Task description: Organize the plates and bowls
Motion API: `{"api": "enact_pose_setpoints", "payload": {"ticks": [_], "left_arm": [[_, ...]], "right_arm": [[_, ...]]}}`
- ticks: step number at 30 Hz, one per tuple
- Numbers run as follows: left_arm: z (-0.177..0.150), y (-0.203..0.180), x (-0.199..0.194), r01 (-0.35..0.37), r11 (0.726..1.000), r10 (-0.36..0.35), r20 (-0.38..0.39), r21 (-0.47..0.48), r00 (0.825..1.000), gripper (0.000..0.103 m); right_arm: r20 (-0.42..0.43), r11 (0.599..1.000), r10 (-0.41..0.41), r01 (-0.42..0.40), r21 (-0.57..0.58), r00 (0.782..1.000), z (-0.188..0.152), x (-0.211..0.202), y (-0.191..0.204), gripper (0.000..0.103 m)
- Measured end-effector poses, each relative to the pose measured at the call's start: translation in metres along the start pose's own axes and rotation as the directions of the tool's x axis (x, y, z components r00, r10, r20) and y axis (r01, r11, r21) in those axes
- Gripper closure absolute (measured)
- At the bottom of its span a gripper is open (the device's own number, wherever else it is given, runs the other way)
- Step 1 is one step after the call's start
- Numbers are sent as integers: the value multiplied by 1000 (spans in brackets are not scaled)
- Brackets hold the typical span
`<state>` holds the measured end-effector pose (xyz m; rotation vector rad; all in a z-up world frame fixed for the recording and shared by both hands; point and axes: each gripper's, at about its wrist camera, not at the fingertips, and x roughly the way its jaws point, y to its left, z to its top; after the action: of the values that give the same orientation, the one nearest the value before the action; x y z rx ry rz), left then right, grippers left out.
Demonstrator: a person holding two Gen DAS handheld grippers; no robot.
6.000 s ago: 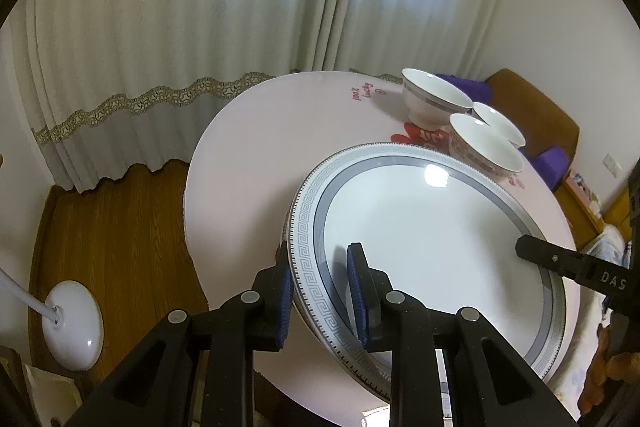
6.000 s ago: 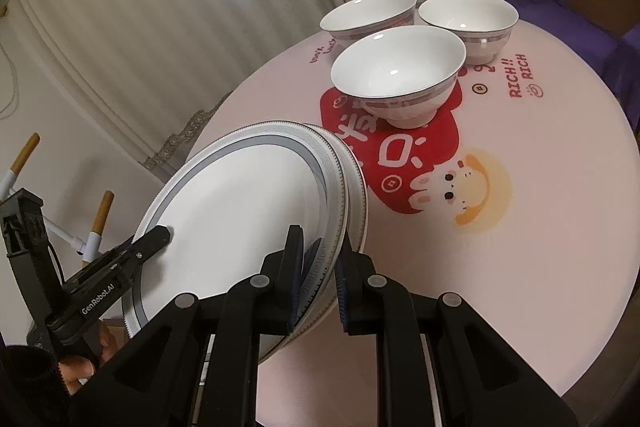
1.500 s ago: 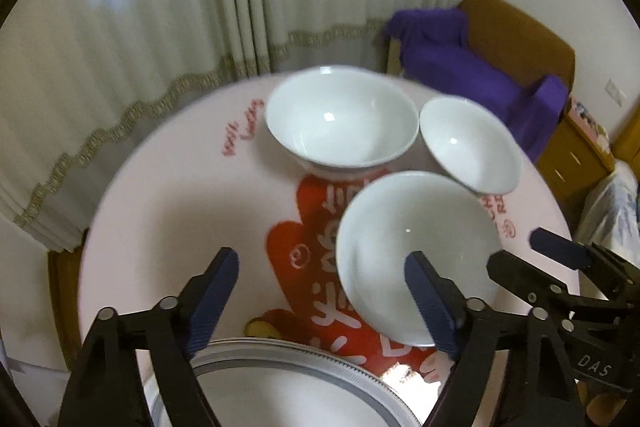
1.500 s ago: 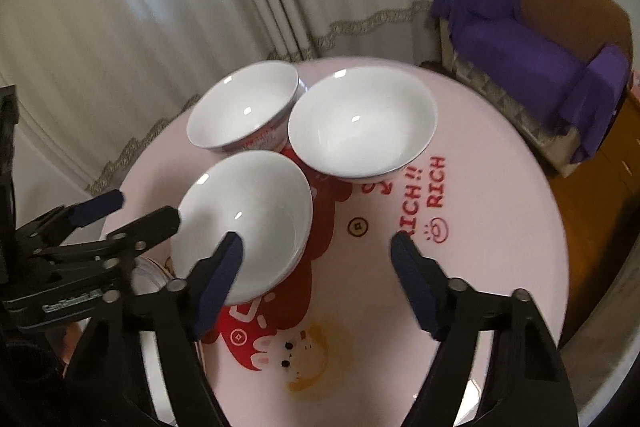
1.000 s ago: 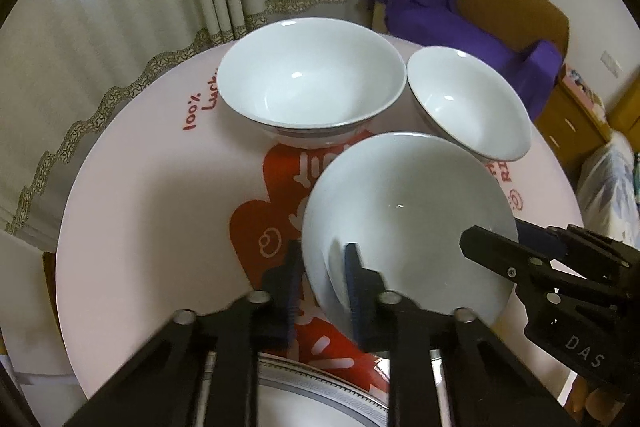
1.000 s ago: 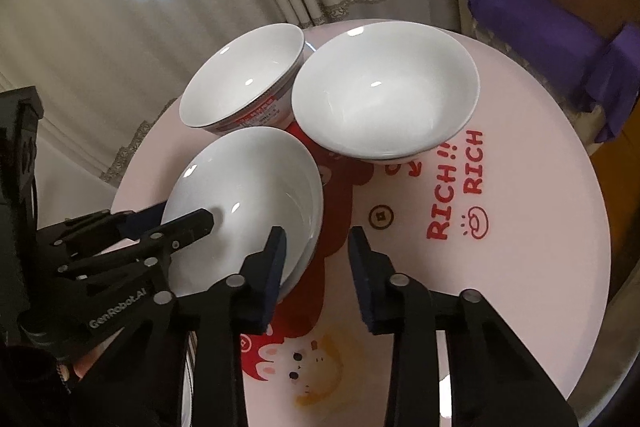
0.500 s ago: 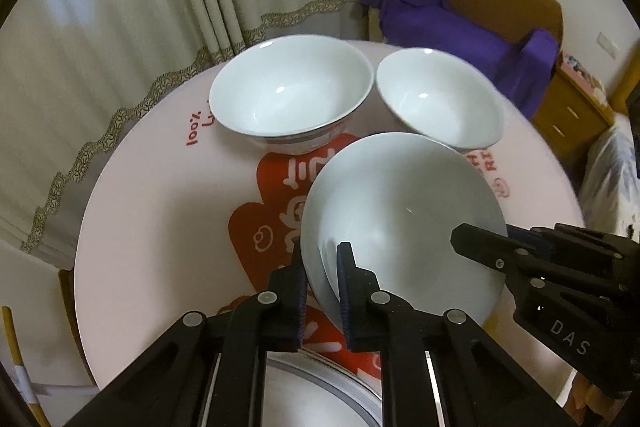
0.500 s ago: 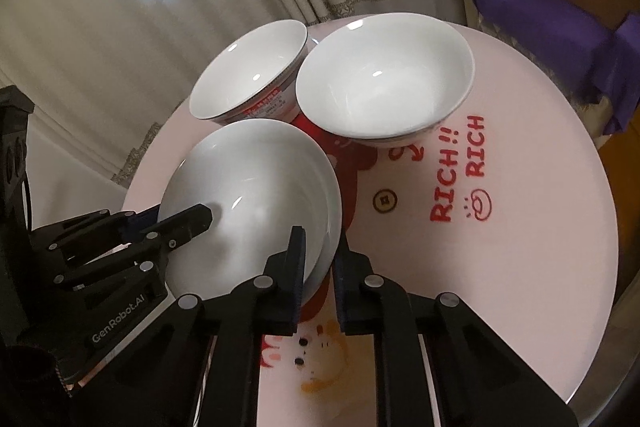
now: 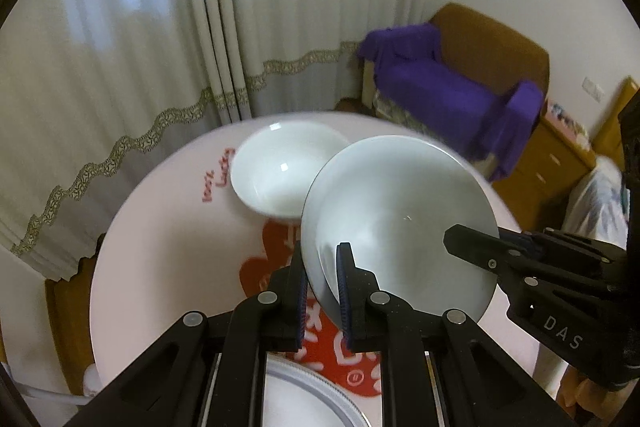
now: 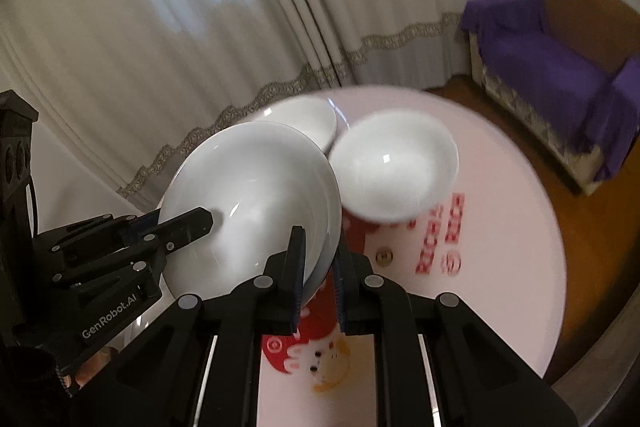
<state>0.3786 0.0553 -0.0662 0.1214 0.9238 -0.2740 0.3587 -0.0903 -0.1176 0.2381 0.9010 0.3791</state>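
Two grippers are sharing one white bowl (image 9: 400, 227) above a round table (image 9: 160, 247). The left gripper (image 9: 322, 267) is pinching the rim at the bowl's 7 o'clock, its blue ribbed pads closed tight on the thin wall. The right gripper (image 10: 318, 259) is clamping the opposite edge, one jaw inside the bowl and one outside. Gripping both sides seems meant to keep the smooth, glazed bowl from swinging or slipping as it hangs clear of the table, tipped slightly.

Below, at 6 o'clock in the left view, the grey-banded rim of a plate (image 9: 320, 391) is showing. The tablecloth (image 10: 500, 267), pale pink with a red cartoon print and lettering, is lying flat and matte.

Farther off, at 11 o'clock of the held bowl in the left view, a second bowl (image 9: 276, 175) is sitting upright on the table; the right view shows a third bowl (image 10: 394, 179) just beside it. These look like the likely nesting targets. Beyond, pleated curtains (image 9: 160, 47) are hanging, and a purple throw (image 9: 452, 87) is draping a brown chair.
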Motion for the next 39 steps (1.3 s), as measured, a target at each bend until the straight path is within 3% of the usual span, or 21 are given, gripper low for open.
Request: {"api": "enact_pose_setpoints", "payload": {"ticks": [10,15,22,30,39], "left_arm": [[26,42,9,-23,998,27,77,-51,997,93],[32,60,44,-34,995,38,45,-90,998,94],[40,73,94,-34,991,30,-34,-133,999,93],[63,68,117,-45,991,39,-48,-127,998,92],[58,67,123,-37,991,30,-59,-129,998,92]], "right_arm": [[43,997,-38,41,-71,998,54,17,25,90],[17,995,-54,55,-80,998,74,52,30,90],[-41,989,-110,106,-104,993,80,98,26,90],[-58,976,-178,169,-137,982,82,118,22,90],[-63,965,-220,208,-158,973,80,125,21,90]]}}
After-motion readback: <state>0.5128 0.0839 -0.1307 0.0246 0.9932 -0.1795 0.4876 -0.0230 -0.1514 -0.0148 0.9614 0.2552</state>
